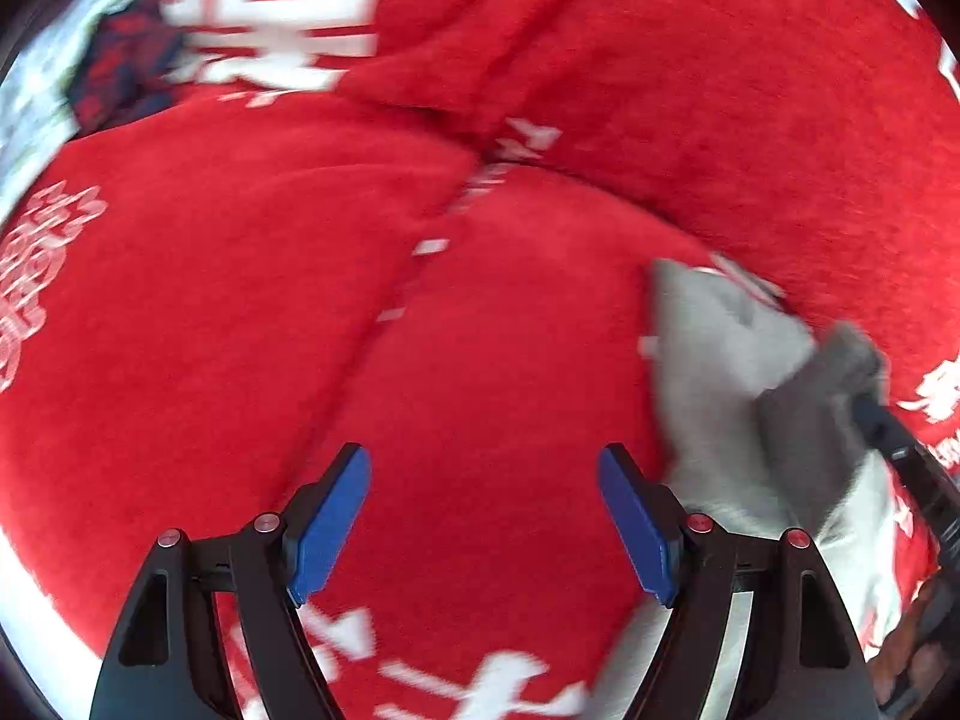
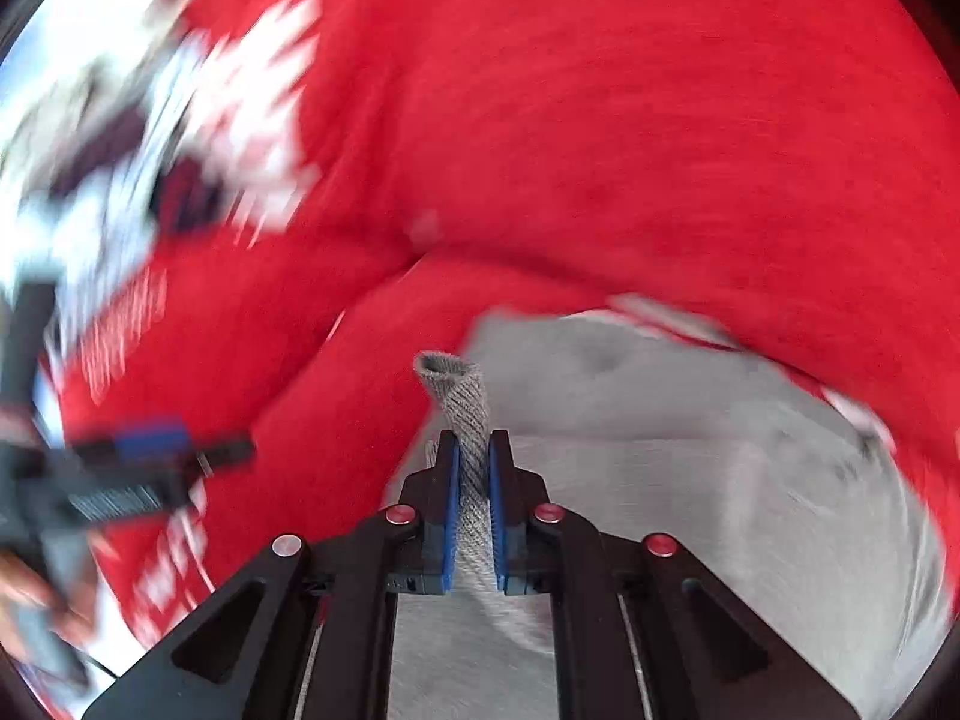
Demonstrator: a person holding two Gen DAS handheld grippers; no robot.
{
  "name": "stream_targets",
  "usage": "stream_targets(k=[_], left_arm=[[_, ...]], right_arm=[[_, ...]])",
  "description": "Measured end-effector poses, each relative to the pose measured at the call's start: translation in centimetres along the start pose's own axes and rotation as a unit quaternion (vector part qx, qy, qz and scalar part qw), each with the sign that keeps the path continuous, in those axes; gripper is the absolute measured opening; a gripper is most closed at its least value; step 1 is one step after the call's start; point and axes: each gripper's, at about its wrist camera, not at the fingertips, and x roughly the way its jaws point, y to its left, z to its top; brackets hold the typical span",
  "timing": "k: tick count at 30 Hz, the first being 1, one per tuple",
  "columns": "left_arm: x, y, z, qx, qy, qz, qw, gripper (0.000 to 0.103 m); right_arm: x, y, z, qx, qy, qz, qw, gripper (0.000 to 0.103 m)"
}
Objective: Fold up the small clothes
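Right gripper (image 2: pixel 474 450) clamped on a rolled grey knit band of the grey garment (image 2: pixel 690 450), blue pads pressing both sides, band end poking out past the tips. Left gripper (image 1: pixel 485 480) wide apart, holding nothing, above the red blanket (image 1: pixel 240 330) just beside the garment's edge. No containers visible; bare red fleece ahead, dark patterned cloth (image 1: pixel 120 72) at far edge.

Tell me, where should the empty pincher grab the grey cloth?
Probably the far corner of the grey cloth, coming from above. It lies flat on the red blanket, so an edge pinches easiest. The right gripper already pinches one bunched edge; the left gripper is open.
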Motion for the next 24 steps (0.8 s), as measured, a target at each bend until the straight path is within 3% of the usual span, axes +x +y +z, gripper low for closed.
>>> stream_targets(k=[3,7,10,12,13,14,16,17,18,19,21,22,24], left_arm=[[1.8,-3.0,1.6,0.025,0.021,-0.032,0.9989,0.079],[4.6,-6.4,3.6,0.070,0.039,-0.035,0.9961,0.079],[7.2,-8.5,5.4,0.105,0.053,-0.030,0.9927,0.079],[9.0,-9.3,6.3,0.116,0.069,-0.016,0.9907,0.079],[9.4,-9.6,6.6,0.118,0.068,-0.009,0.9906,0.079],[9.5,-9.9,6.8,0.120,0.064,-0.005,0.9907,0.079],[9.6,-10.4,7.3,0.120,0.065,-0.002,0.9906,0.077],[9.5,-10.7,7.3,0.121,0.062,0.001,0.9907,0.063],[9.2,-11.1,7.3,0.126,0.059,-0.002,0.9902,0.053],[9.0,-11.5,7.3,0.134,0.057,-0.007,0.9894,0.036],[8.5,-12.4,7.0,0.153,0.048,0.001,0.9871,0.021],[8.2,-12.9,6.9,0.168,0.038,0.013,0.9850,0.015],[7.7,-13.3,6.6,0.174,0.030,0.022,0.9840,0.015]], right_arm=[[-3.0,-7.8,-0.3,0.133,-0.016,-0.024,0.991,0.010],[-6.0,-17.7,-3.6,0.266,-0.017,-0.061,0.962,0.010],[-7.0,-23.1,-7.4,0.350,-0.006,-0.042,0.936,0.015],[-7.3,-25.1,-9.8,0.399,0.010,-0.024,0.917,0.035],[-7.4,-25.6,-10.5,0.415,0.011,-0.012,0.910,0.061],[-7.6,-26.0,-11.4,0.434,0.003,0.012,0.901,0.070],[-7.3,-26.2,-12.1,0.457,-0.006,0.038,0.889,0.070],[-7.0,-26.5,-12.3,0.474,-0.011,0.053,0.879,0.070],[-6.5,-26.6,-12.2,0.487,-0.011,0.062,0.871,0.070],[-5.7,-26.7,-12.1,0.503,-0.008,0.070,0.861,0.064],[-4.4,-26.7,-11.5,0.514,0.014,0.070,0.855,0.010],[-4.3,-26.4,-11.0,0.506,0.018,0.063,0.860,0.007],[-6.0,-25.4,-8.7,0.439,-0.010,0.038,0.897,0.007]])
